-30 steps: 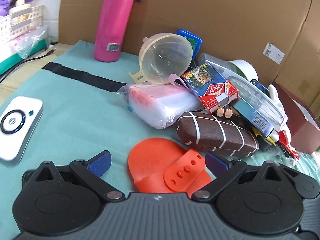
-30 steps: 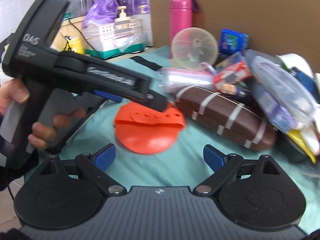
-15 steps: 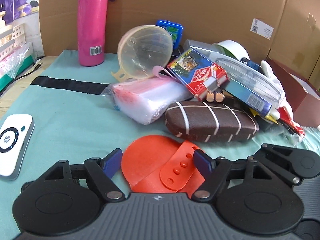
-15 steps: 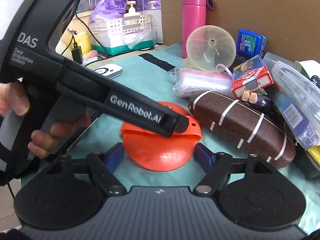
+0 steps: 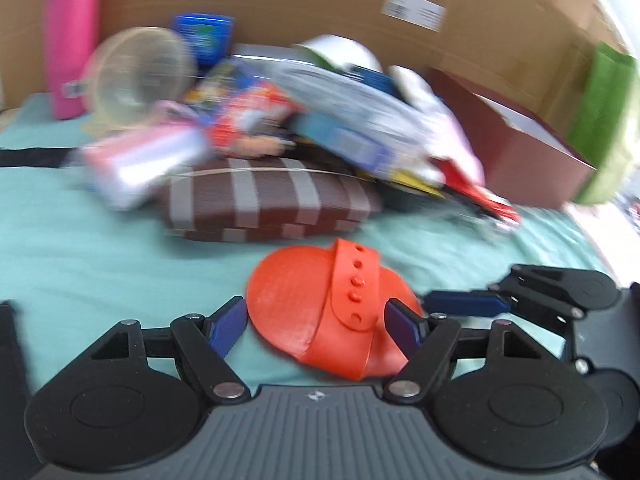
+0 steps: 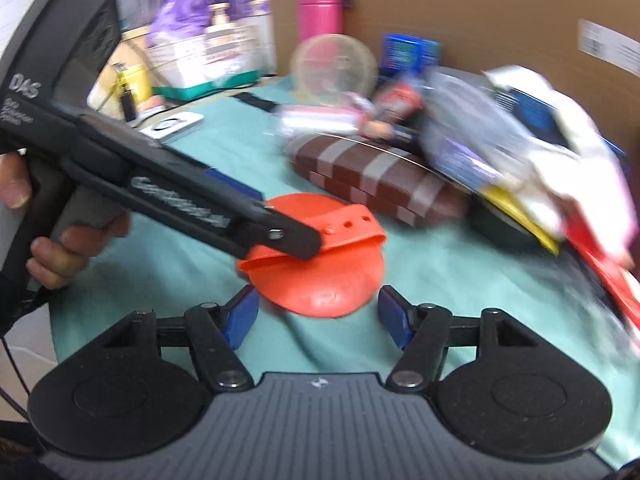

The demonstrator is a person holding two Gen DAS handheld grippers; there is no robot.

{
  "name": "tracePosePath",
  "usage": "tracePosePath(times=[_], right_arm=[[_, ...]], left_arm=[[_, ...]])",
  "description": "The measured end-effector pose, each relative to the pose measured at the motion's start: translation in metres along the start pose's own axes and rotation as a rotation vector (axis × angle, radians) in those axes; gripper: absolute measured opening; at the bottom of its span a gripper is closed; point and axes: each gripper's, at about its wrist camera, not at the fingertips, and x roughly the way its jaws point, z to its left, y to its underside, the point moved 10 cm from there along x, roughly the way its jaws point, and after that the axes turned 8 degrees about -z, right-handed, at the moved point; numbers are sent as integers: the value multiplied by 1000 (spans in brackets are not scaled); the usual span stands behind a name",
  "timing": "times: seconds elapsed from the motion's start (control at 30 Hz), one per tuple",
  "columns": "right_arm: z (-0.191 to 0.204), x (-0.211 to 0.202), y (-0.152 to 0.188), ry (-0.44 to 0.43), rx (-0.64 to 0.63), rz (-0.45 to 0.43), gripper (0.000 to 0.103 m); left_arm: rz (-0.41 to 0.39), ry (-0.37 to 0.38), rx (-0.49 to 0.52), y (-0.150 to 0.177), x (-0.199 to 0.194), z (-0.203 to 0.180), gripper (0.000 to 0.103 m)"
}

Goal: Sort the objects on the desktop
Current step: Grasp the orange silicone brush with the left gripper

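Orange silicone pad (image 5: 320,312) with strap lies flat on the teal cloth (image 5: 80,256) covering the counter, between the spread fingers of the left tool (image 5: 316,326), which grips nothing; pad's near edge reaches past the fingertips. Right tool (image 6: 316,316) also wide open, empty, pad (image 6: 320,272) just ahead of its tips. Brown striped case (image 5: 272,200) just beyond the pad, then a blurred heap of packets; clear funnel (image 5: 136,76) and pink bottle (image 5: 72,36) far left ahead. Cardboard wall (image 5: 320,0) backs the counter, dark red box (image 5: 508,140) ahead right. Room shelf clutter blurred, left of right tool.
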Motion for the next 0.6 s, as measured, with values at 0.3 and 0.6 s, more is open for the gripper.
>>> tracePosePath(times=[0.3, 0.6], right_arm=[[-38, -35, 21, 127, 73, -22, 73], [-37, -24, 18, 116, 79, -30, 83]], left_arm=[[30, 63, 39, 3, 23, -47, 78], [33, 63, 11, -2, 25, -44, 78]])
